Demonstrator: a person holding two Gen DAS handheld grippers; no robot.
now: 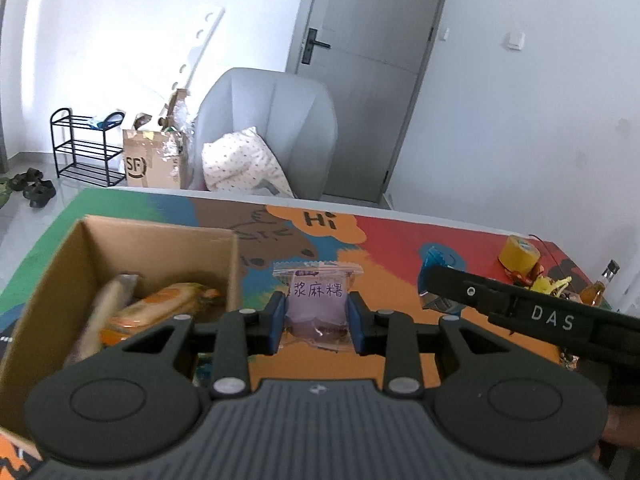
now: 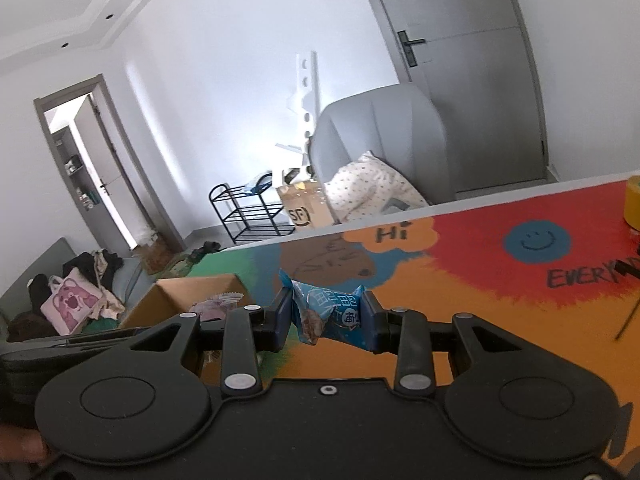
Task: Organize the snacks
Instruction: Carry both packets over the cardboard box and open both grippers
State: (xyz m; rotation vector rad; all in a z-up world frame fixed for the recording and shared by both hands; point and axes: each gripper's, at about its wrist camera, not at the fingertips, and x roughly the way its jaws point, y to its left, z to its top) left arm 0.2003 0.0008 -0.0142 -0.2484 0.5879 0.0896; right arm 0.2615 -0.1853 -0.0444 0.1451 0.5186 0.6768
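A table [image 1: 400, 248] painted in green, blue, orange and red, lettered "Hi" beside a brown bear and a blue smiley face, fills the foreground of a white-walled room. Behind it stand one grey armchair [image 1: 272, 120] holding a spotted cushion [image 1: 240, 164], one grey door [image 1: 372, 60], one black three-tier shoe rack [image 1: 84, 148] and one taped shipping carton [image 1: 154, 164]; the right wrist view adds a second, open doorway [image 2: 84, 160] and a pink bag [image 2: 72, 304] on a sofa.

Two grippers are at work. The left gripper [image 1: 316, 316] is clamped on one purple snack packet [image 1: 318, 304] printed with Chinese characters, held above the table just right of an open cardboard box [image 1: 160, 248]. Two wrapped snacks lie in that box, an orange one [image 1: 160, 312] and a blurred pale one [image 1: 108, 312]. The right gripper [image 2: 328, 316] is clamped on one blue snack packet [image 2: 324, 312], raised over the orange patch of the table, right of the box. One yellow tape roll [image 1: 518, 256] sits at the table's far right corner, with a heap of wrappers [image 1: 548, 284] near it, too small to count.
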